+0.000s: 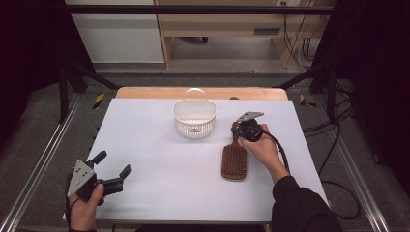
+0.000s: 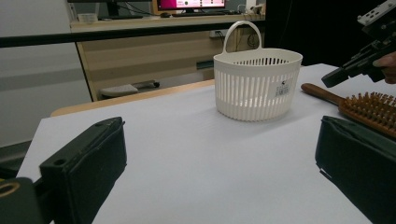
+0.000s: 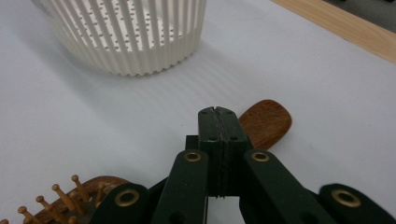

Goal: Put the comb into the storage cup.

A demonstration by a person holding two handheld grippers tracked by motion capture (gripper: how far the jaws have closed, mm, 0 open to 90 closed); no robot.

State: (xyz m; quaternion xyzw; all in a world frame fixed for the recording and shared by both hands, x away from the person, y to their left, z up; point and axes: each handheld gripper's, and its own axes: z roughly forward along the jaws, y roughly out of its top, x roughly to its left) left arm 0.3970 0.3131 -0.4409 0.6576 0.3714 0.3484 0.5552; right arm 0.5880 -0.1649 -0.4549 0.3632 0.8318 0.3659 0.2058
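A wooden hairbrush [image 1: 234, 162] lies bristles up on the white tabletop [image 1: 159, 159], right of centre, its handle [image 3: 266, 123] pointing away from me. My right gripper [image 3: 218, 116] is shut pad to pad just over that handle, with nothing visible between the pads. In the high view the right gripper [image 1: 238, 127] sits at the handle's far end. A white slatted basket [image 1: 195, 118] with a loop handle stands upright behind the middle of the table. My left gripper [image 1: 114, 163] rests at the near left corner, jaws wide open and empty, facing the basket [image 2: 257, 84].
The table's wooden far edge [image 1: 203, 93] shows beyond the white sheet. Metal rails [image 1: 38, 169] run along both sides of the table. A black cable [image 1: 280, 150] trails from the right gripper over the person's hand. Bare tabletop lies between the left gripper and the brush.
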